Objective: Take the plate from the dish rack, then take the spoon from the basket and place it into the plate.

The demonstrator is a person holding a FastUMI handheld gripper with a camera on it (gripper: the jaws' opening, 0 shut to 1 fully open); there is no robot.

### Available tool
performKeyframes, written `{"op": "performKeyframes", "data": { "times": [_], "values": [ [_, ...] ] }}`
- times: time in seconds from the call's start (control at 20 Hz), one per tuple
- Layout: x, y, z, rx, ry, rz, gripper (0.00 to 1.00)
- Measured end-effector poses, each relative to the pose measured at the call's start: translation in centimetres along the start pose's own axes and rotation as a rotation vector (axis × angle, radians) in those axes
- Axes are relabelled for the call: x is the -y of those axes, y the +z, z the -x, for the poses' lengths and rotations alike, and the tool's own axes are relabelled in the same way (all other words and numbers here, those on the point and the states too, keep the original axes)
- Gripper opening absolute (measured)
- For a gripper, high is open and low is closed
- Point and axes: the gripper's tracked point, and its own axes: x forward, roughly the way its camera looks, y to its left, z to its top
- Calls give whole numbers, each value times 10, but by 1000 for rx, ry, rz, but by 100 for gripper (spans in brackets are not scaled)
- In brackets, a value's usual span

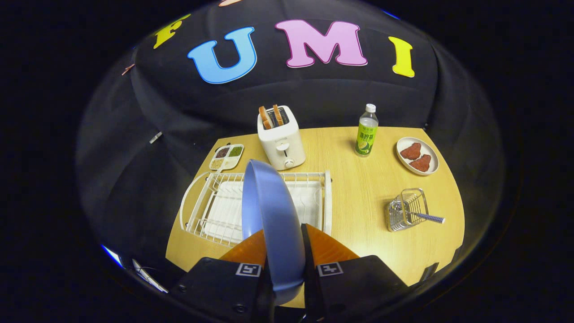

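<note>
Plate (273, 211) sits edge-on between my jaws, and I see both fingers (244, 251) pressing on its rim, so the jaws are clamped on the plate. It stands upright and rises up ahead of the gripper (283, 251), blue, with its upper edge reaching across my sight of the dish rack (210, 206).

The dish rack lies just beyond the fingertips, a white wire frame on a white tray, flat on the counter (358, 188). I cannot tell whether the plate's lower edge touches the rack's wires or is free of them.

Off to the right of the jaws, well apart from the rack, stands a wire basket (406, 210). The spoon (428, 218) rests in it with its striped handle poking out to the right side.

Beyond the rack I see a white toaster (281, 139) with two slices of bread (271, 116) standing in its slots. Left of the toaster lies a small divided tray (227, 157). Further right stands a bottle (367, 131) with a green label, and past it a small dish (417, 155) carrying two reddish pieces.
</note>
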Motion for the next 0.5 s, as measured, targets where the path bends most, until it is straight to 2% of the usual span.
{"op": "performKeyframes", "data": {
  "times": [0.25,0.5],
  "values": [
    [27,-72,37,-96,23,-22,30],
    [49,-142,41,-193,63,-144,30]
  ]
}}
